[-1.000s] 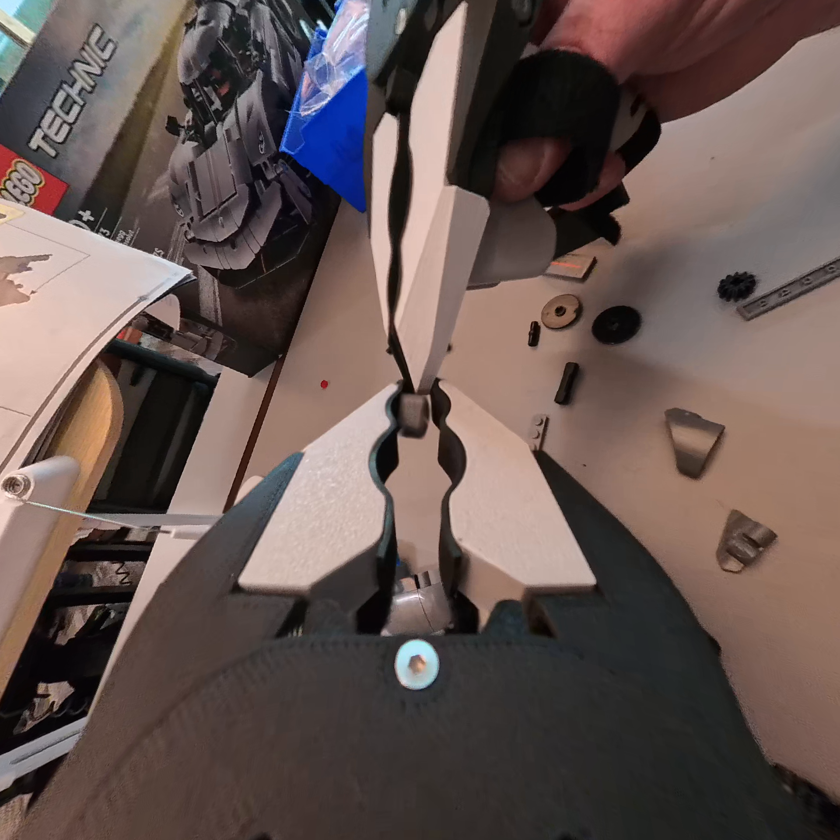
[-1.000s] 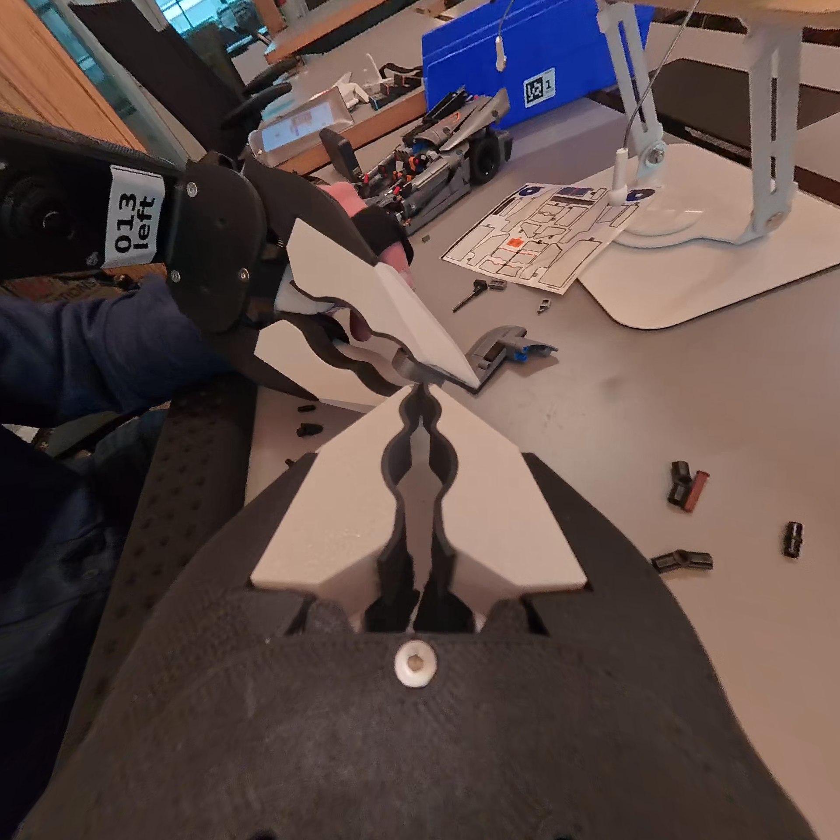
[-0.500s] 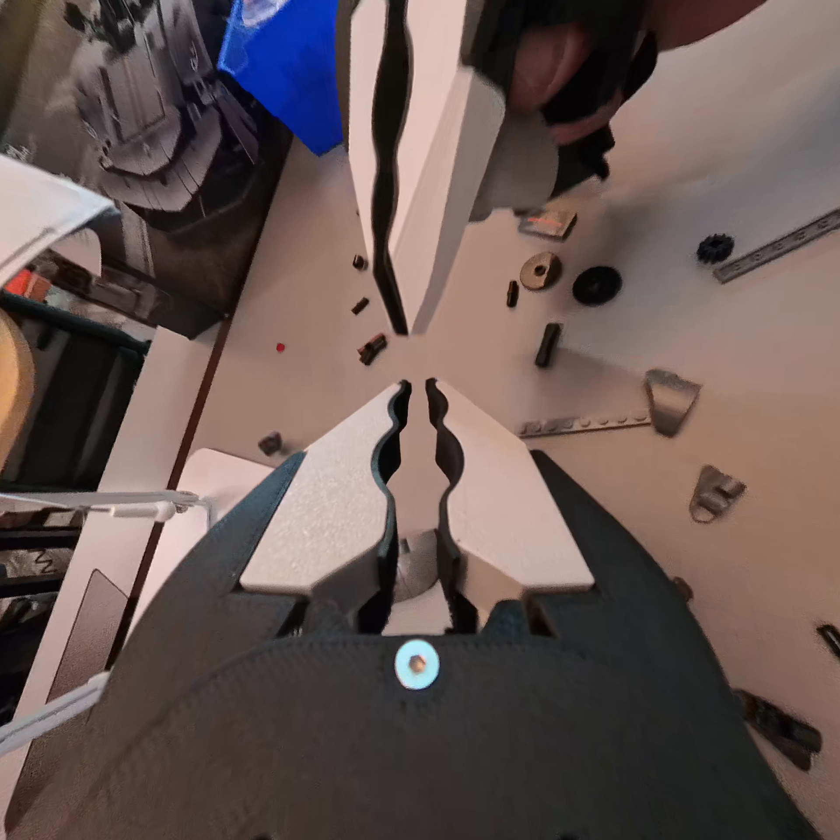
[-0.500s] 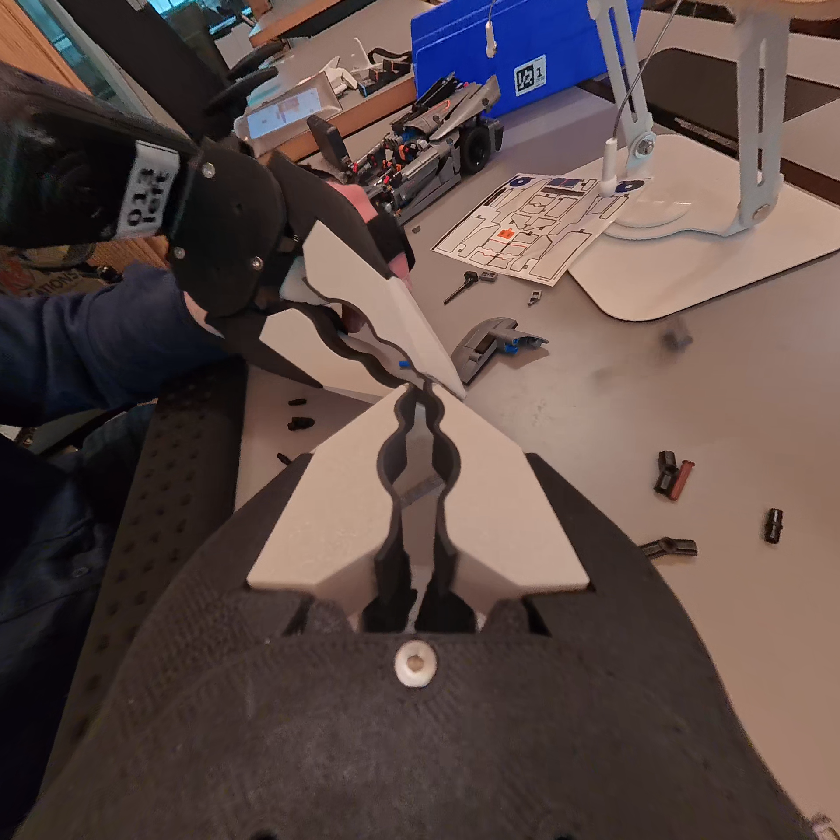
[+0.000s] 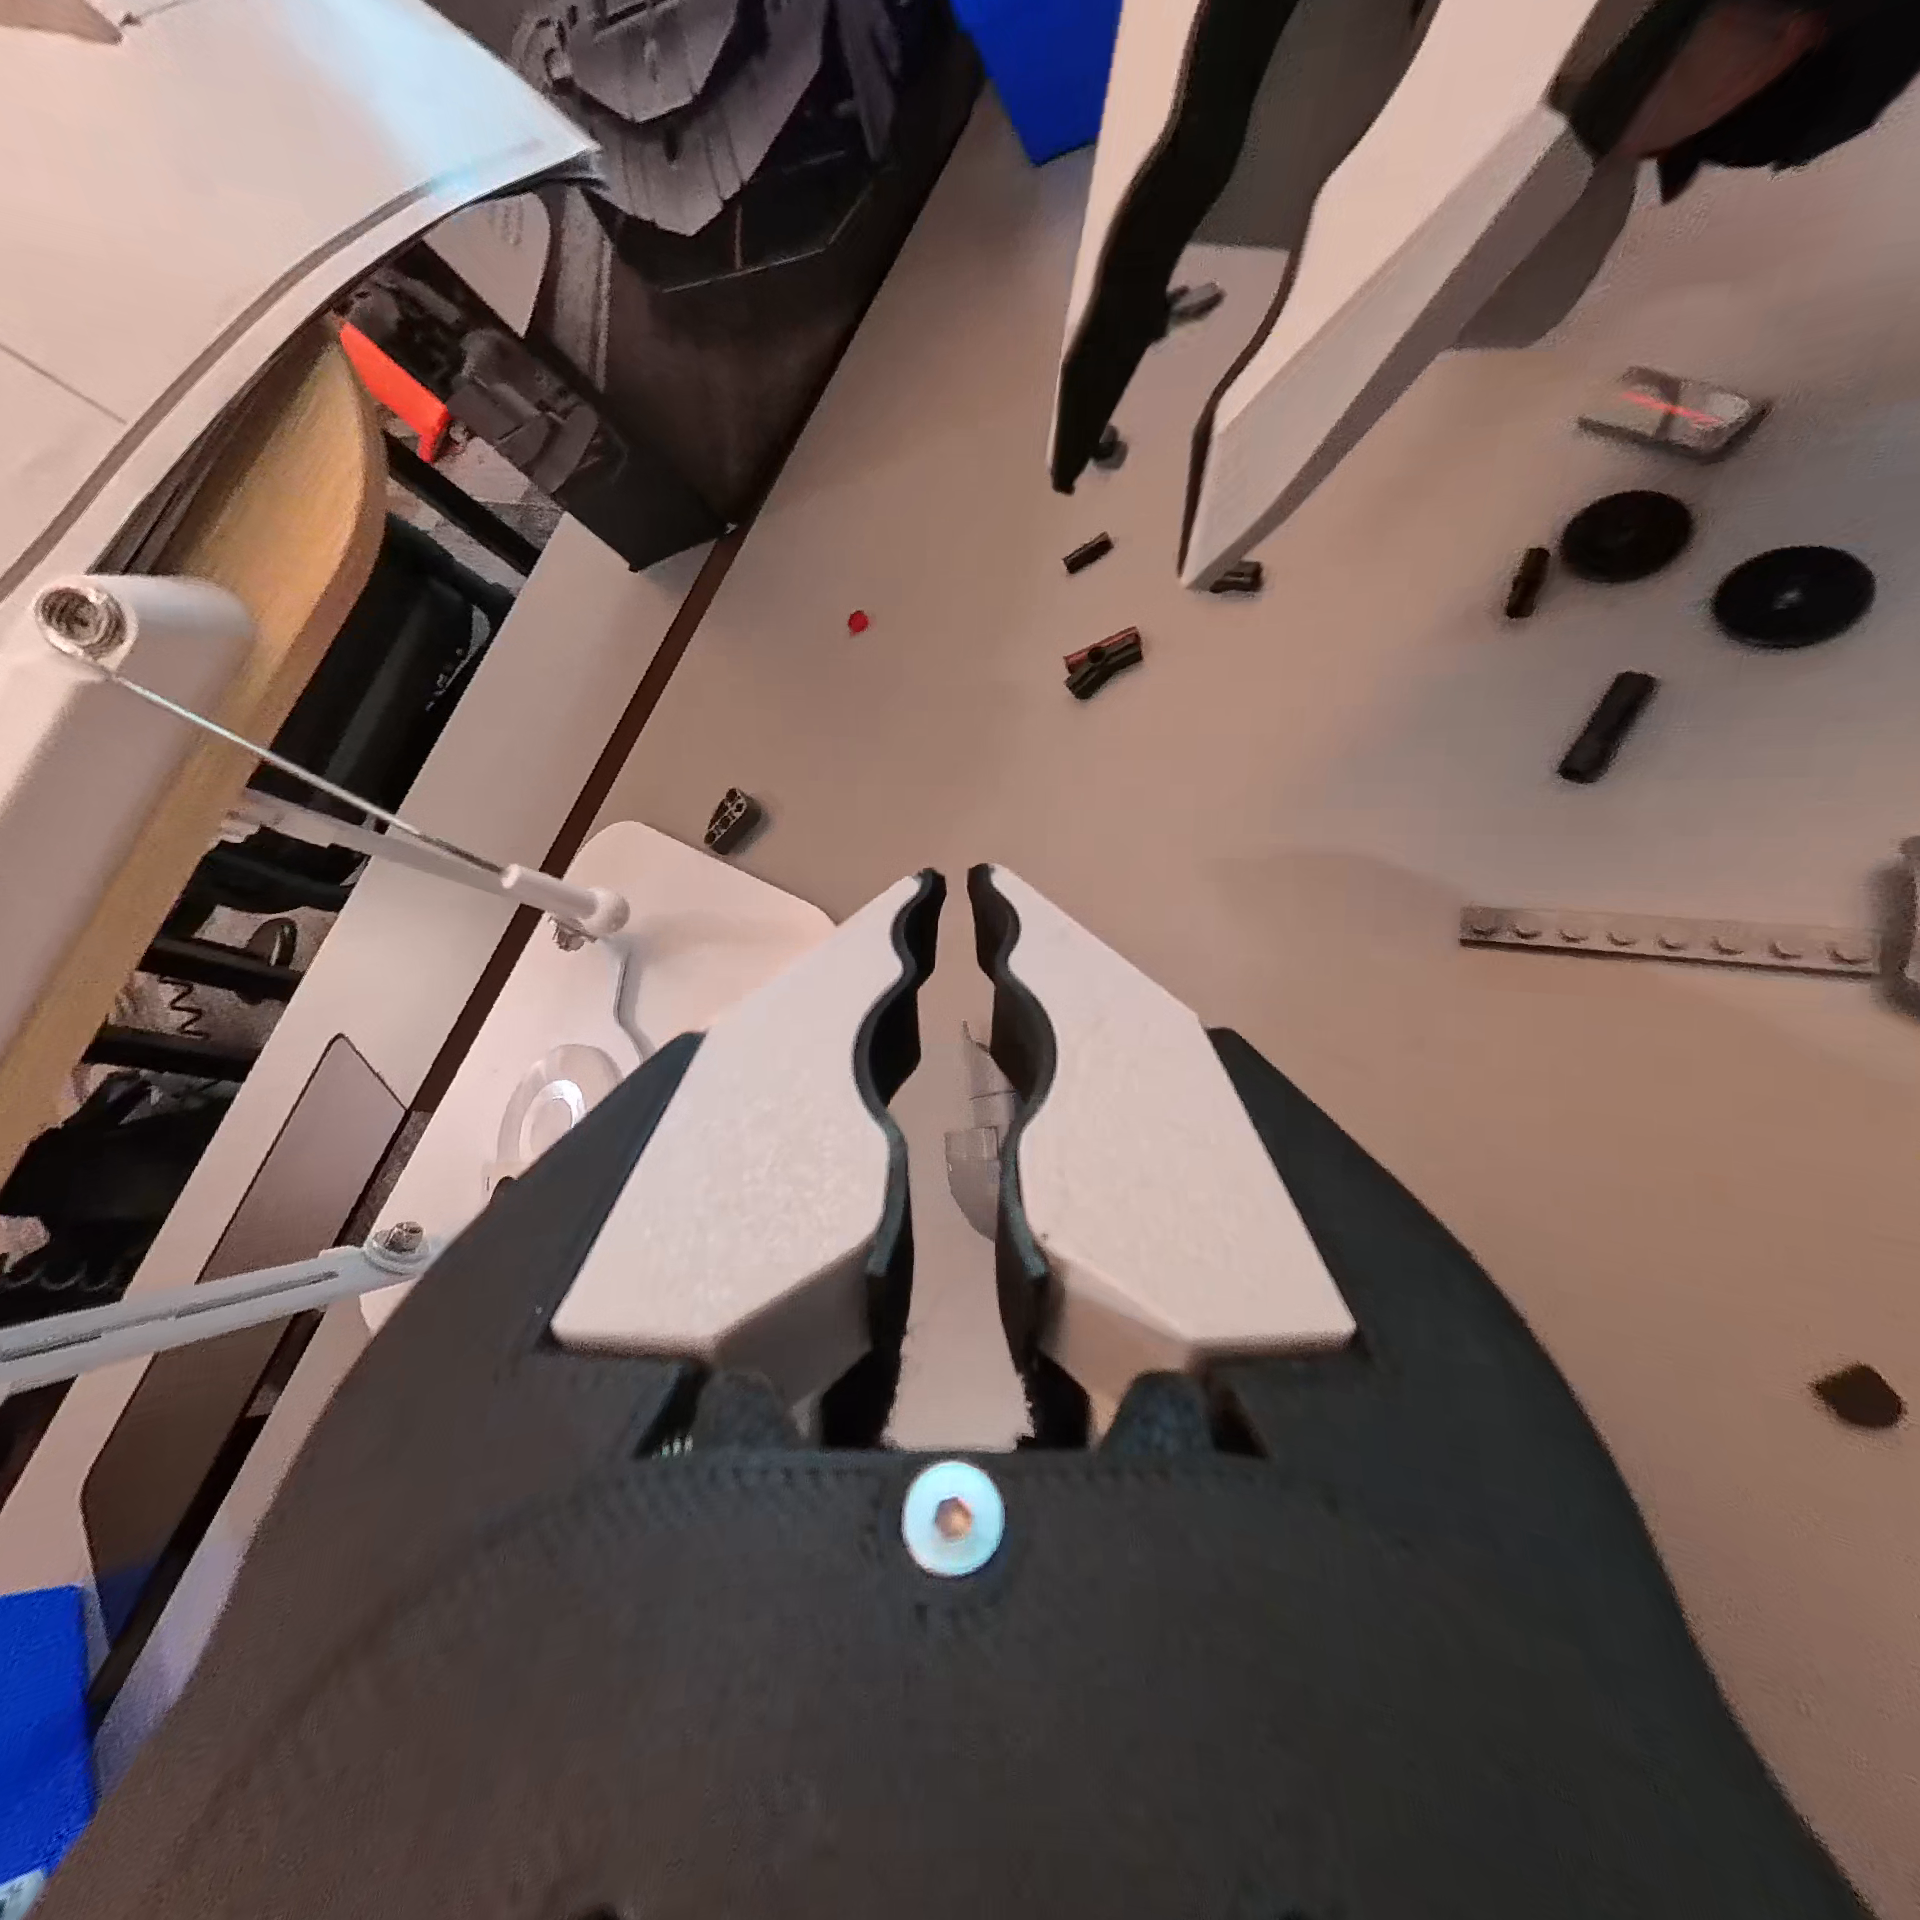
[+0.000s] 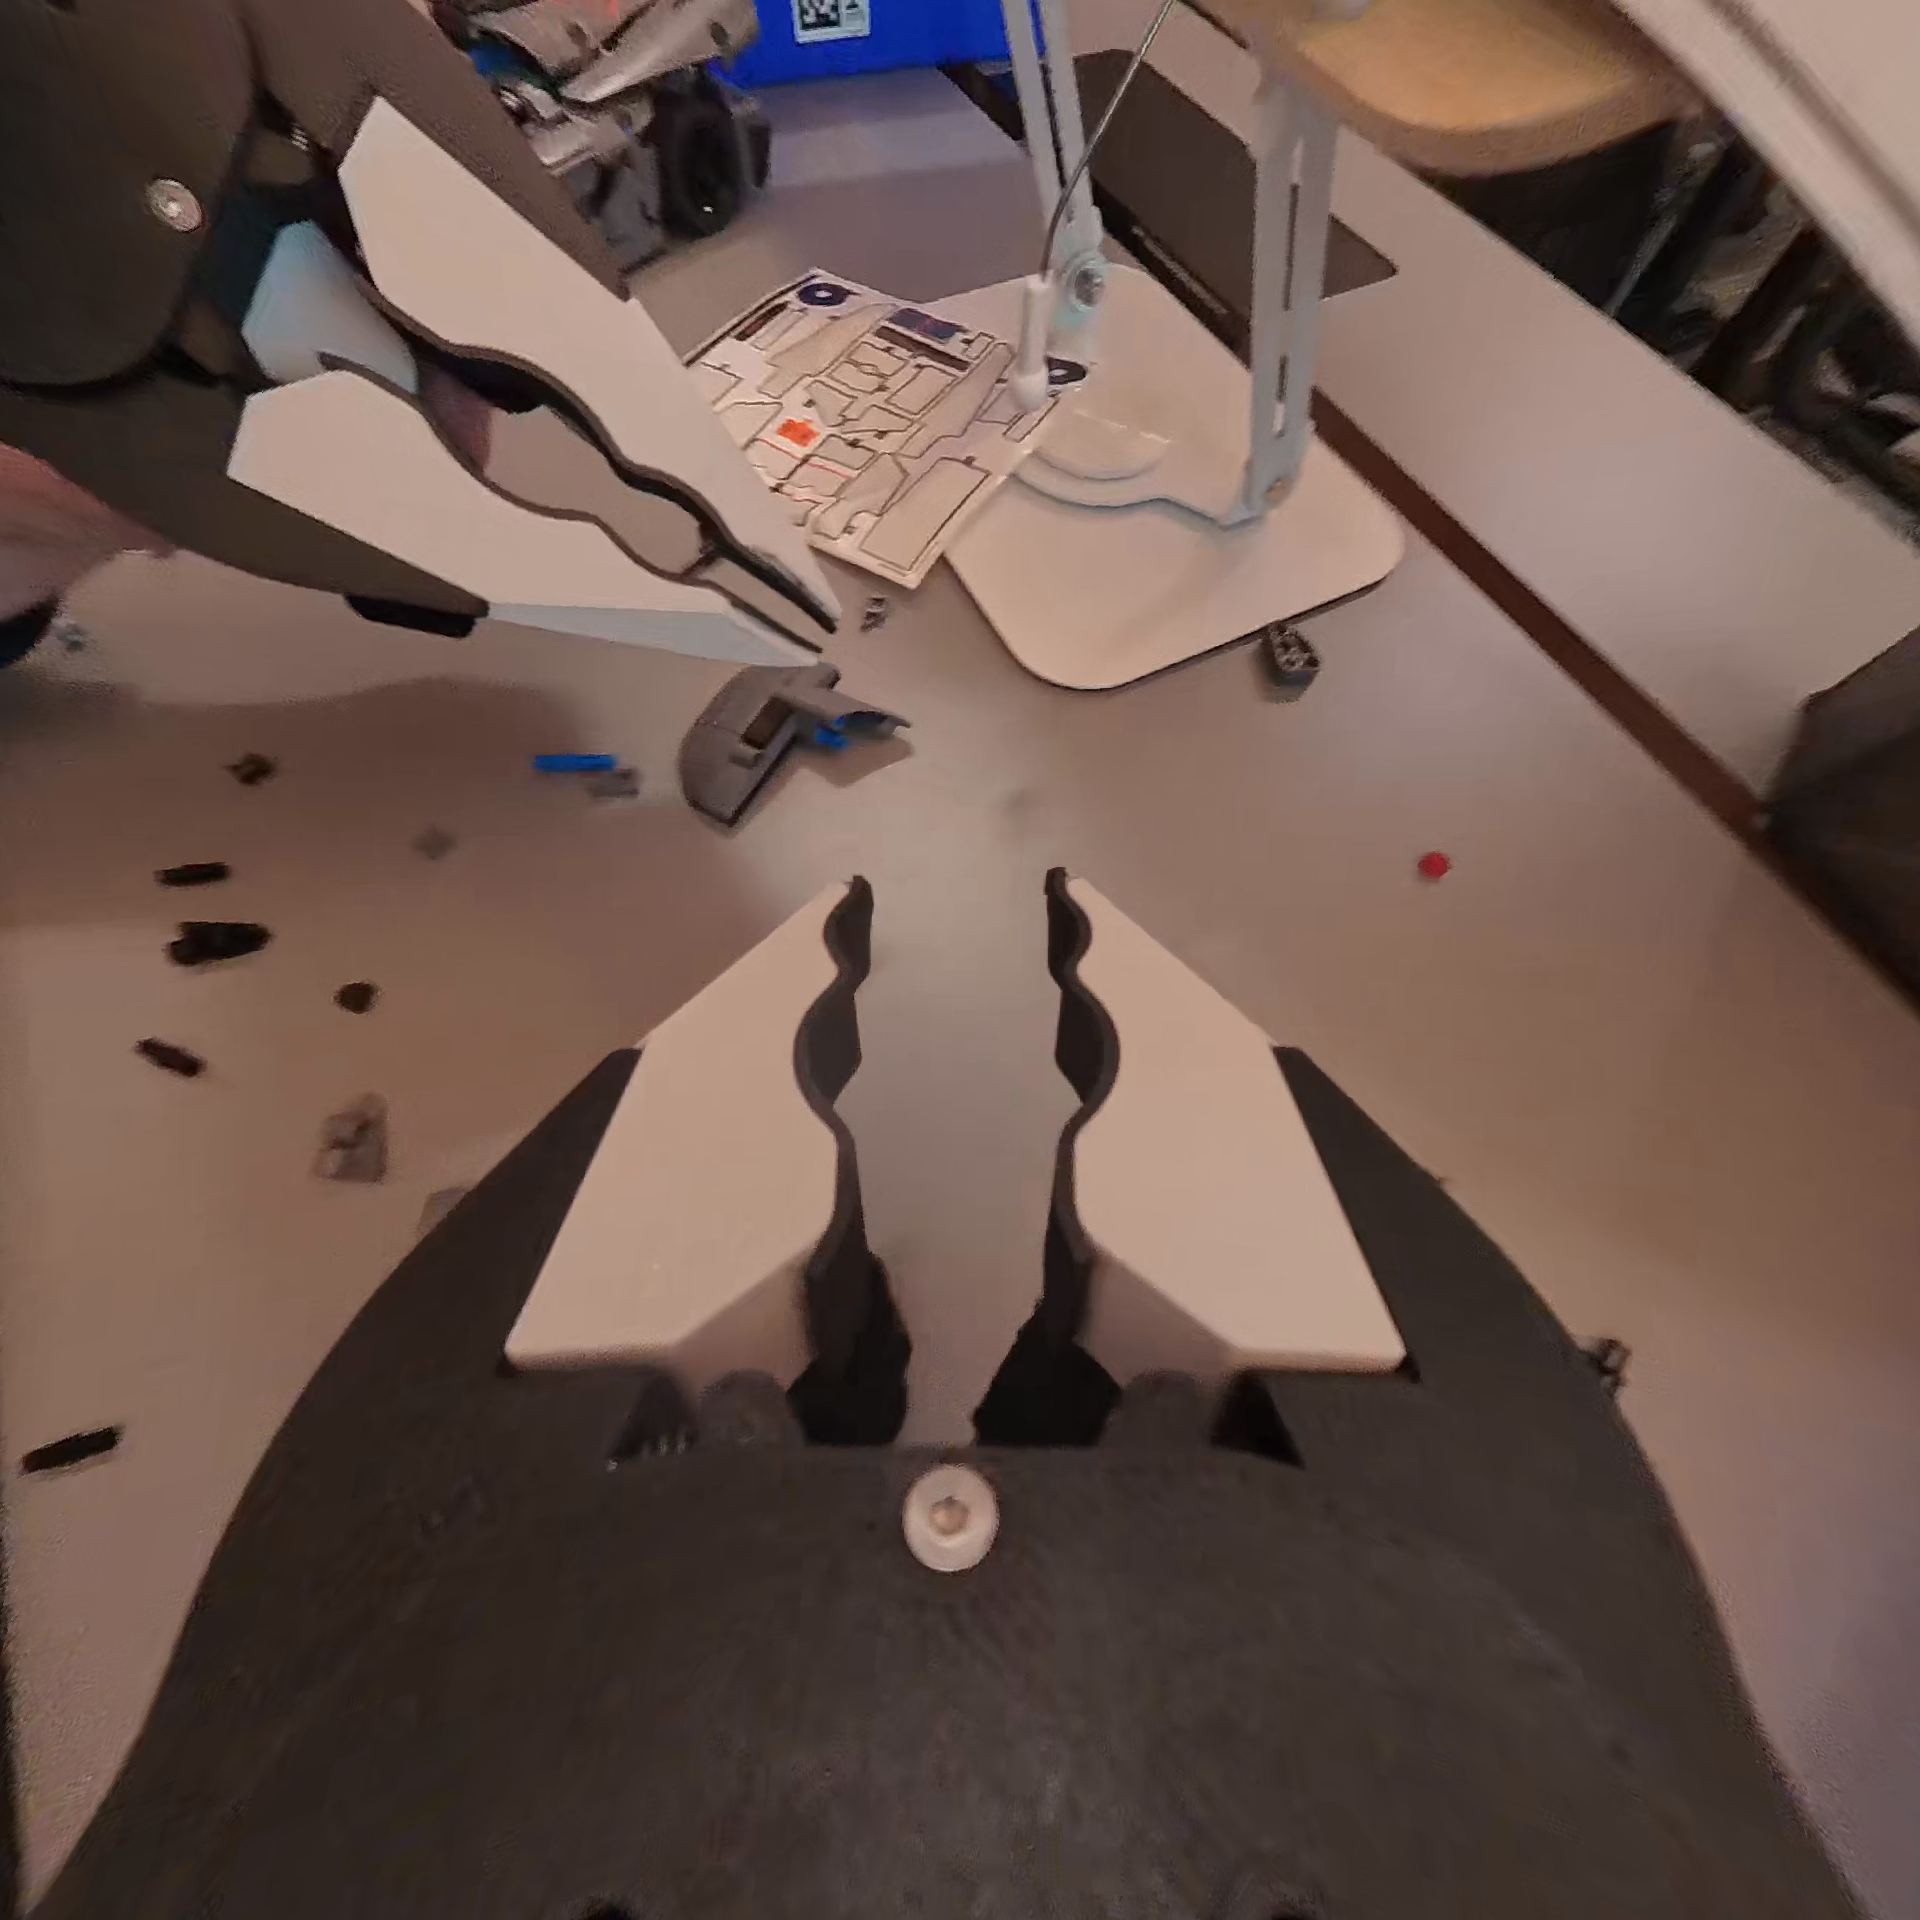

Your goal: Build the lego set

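My left gripper (image 5: 956,878) hovers over the table with its jaws almost together, a thin gap and nothing between the tips. A small grey part (image 5: 977,1122) shows on the table through the gap lower down. My right gripper (image 6: 956,883) is open and empty above bare table. It also shows at the top of the left wrist view (image 5: 1143,525), open. The left gripper shows at the upper left of the right wrist view (image 6: 823,642). A grey curved Lego sub-assembly with blue bits (image 6: 764,743) lies just below the left gripper's tips. Black pins (image 5: 1101,660) lie scattered.
A sticker sheet (image 6: 873,447) lies by a white stand base (image 6: 1195,582). A red stud (image 6: 1434,864), a blue pin (image 6: 571,764), a long grey plate (image 5: 1662,951), black round pieces (image 5: 1792,597), the Lego box (image 5: 675,260) and an open booklet (image 5: 208,156) are around. The table edge (image 6: 1558,644) runs at the right. Left tips to right tips: about 7 cm.
A second ago the two grippers met tip to tip and the left one held a small grey piece. They have drawn apart, the right gripper has opened, and the left tips are empty.
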The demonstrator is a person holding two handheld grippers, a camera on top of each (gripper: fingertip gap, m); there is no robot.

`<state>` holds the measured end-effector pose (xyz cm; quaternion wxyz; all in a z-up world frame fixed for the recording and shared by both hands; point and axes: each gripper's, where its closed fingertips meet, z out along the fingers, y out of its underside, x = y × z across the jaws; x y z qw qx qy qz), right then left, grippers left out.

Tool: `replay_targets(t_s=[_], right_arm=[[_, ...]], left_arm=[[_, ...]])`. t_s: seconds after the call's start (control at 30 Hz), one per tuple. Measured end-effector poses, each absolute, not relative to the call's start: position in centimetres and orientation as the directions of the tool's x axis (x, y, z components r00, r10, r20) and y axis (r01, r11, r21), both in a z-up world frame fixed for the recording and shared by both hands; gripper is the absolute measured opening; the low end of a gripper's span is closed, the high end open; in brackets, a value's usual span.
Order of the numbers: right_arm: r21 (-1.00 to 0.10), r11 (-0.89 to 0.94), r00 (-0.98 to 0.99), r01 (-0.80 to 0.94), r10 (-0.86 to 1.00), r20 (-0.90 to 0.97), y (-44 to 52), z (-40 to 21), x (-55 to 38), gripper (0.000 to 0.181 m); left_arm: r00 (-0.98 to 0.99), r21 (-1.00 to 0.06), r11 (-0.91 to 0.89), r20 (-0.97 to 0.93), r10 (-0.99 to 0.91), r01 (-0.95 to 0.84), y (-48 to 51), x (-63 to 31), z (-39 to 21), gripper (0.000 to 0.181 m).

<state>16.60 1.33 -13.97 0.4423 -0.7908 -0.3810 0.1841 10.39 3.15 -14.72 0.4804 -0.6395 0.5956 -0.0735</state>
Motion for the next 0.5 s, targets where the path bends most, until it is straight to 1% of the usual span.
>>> replay_targets(t_s=[0.1,0.2,0.27,0.4,0.47,0.5], right_arm=[[-0.797,-0.305,0.644,0.522,0.753,0.134,3.1,-14.5,16.5,0.033],[-0.748,-0.314,0.626,0.584,0.761,0.169,5.6,-15.5,15.7,0.032],[-0.721,-0.342,0.632,0.603,0.756,0.17,8.0,-16.5,15.2,0.035],[-0.699,-0.374,0.645,0.61,0.746,0.164,12.8,-18.4,13.7,0.036],[-0.667,-0.381,0.657,0.64,0.721,0.218,15.1,-19.5,14.0,0.038],[-0.659,-0.372,0.655,0.654,0.715,0.246,16.0,-19.8,14.0,0.035]], left_arm=[[0.33,-0.734,0.141,-0.457,-0.826,-0.664,4.0,10.1,-14.3,0.004],[0.387,-0.765,0.116,-0.443,-0.809,-0.633,5.0,9.4,-13.6,0.003],[0.415,-0.787,0.103,-0.426,-0.804,-0.609,5.3,9.0,-13.0,0.003],[0.444,-0.811,0.097,-0.41,-0.797,-0.576,5.6,8.4,-12.2,0.002],[0.451,-0.82,0.099,-0.406,-0.795,-0.565,5.7,8.4,-11.9,0.002],[0.451,-0.823,0.099,-0.402,-0.797,-0.559,5.6,8.5,-11.8,0.002]])
